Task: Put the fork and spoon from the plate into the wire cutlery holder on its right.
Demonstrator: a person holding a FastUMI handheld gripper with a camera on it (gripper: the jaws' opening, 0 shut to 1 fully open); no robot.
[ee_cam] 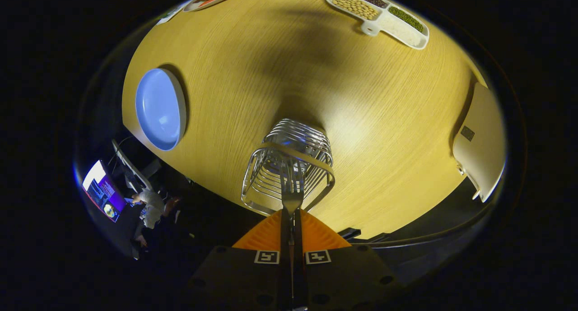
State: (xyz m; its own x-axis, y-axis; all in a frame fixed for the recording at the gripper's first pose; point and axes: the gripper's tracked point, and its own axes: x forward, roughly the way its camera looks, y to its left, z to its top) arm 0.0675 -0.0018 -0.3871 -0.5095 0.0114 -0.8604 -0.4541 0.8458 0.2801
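Wood-grain tabletop [370, 121], pale yellow and finely streaked, curves under the whole scene. Near its front edge stands the holder [289, 166], a basket of thin shiny wire rings with a flat band around its rim. The gripper [291, 220] sits just above it with its fingers pressed together on the handle of the fork [292, 189], a slim metal one whose tines point down into the holder's open top. Whether the spoon already lies inside the wires cannot be told. Left of the holder, well apart, rests the plate [160, 109], round, smooth and pale blue, with nothing on it. Beyond the holder, at the far side of the table, lies a white divided tray [377, 15] filled with beans and grains in separate sections. To the right, a cream rounded box [481, 141] sits at the table's edge.
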